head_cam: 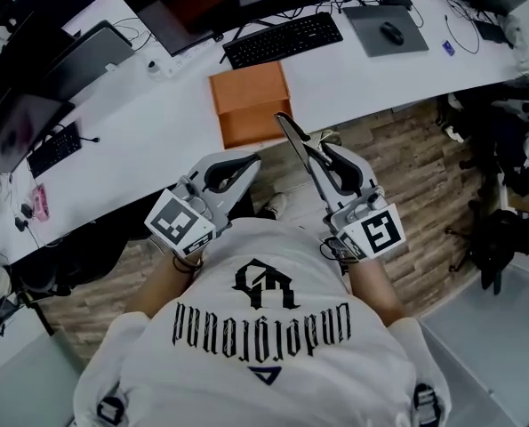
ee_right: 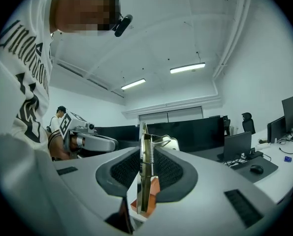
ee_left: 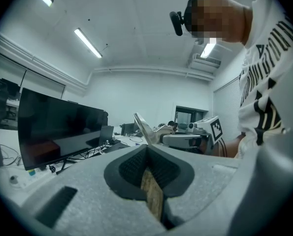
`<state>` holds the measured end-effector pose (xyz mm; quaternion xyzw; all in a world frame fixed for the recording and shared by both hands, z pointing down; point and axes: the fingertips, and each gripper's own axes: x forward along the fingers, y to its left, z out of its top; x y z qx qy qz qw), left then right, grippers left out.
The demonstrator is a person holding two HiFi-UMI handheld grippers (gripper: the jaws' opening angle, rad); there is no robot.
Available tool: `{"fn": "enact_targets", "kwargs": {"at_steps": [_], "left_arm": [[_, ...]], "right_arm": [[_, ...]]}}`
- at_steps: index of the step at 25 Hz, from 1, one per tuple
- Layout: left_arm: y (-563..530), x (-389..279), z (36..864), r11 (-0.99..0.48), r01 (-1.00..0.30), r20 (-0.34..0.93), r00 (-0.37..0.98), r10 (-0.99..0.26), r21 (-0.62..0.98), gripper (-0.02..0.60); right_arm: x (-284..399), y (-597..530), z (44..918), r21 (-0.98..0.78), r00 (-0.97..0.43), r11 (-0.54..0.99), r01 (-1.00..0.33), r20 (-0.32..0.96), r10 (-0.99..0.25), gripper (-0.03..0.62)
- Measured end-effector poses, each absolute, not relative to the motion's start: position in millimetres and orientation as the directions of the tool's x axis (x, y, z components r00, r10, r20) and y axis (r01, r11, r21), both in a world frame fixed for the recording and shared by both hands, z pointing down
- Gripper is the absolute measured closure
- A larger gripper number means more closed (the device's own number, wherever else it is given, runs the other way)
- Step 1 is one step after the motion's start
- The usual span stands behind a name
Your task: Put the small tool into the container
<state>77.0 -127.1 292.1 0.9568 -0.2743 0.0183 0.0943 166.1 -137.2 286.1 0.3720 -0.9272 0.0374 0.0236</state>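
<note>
A thin metal tool with a spring (head_cam: 297, 140) is clamped in my right gripper (head_cam: 322, 154) and sticks out past its jaws toward the desk. In the right gripper view the tool (ee_right: 146, 168) stands upright between the pads, with my right gripper (ee_right: 146, 149) shut on it. An orange open box (head_cam: 249, 103) lies on the white desk (head_cam: 157, 123) just beyond the tool's tip; a bit of the orange box (ee_right: 154, 187) shows between the jaws. My left gripper (head_cam: 250, 161) is held beside it over the floor, jaws together and holding nothing, also my left gripper (ee_left: 147, 149).
Behind the box are a black keyboard (head_cam: 282, 38) and a dark monitor (head_cam: 202, 3). A grey mouse pad with a mouse (head_cam: 390, 32) lies at the right, laptops (head_cam: 77, 60) at the left. Wooden floor (head_cam: 406, 167) is under both grippers. Dark equipment (head_cam: 504, 158) stands at the right.
</note>
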Motion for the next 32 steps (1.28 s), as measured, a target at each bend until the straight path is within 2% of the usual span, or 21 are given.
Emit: {"fn": "enact_targets", "kwargs": {"at_steps": [18, 32], "left_arm": [[-201.9, 35.1, 291.8, -0.814, -0.555, 0.093, 0.832, -0.547, 0.170, 0.566], [-237.7, -2.8, 356.1, -0.776, -0.578, 0.191, 0.816, -0.546, 0.252, 0.566]], "right_arm": [[129.5, -201.1, 301.8, -0.081, -0.744, 0.740, -0.667, 0.130, -0.656, 0.503], [95.9, -246.3, 357.4, -0.105, -0.763, 0.768, -0.632, 0.258, -0.593, 0.503]]}}
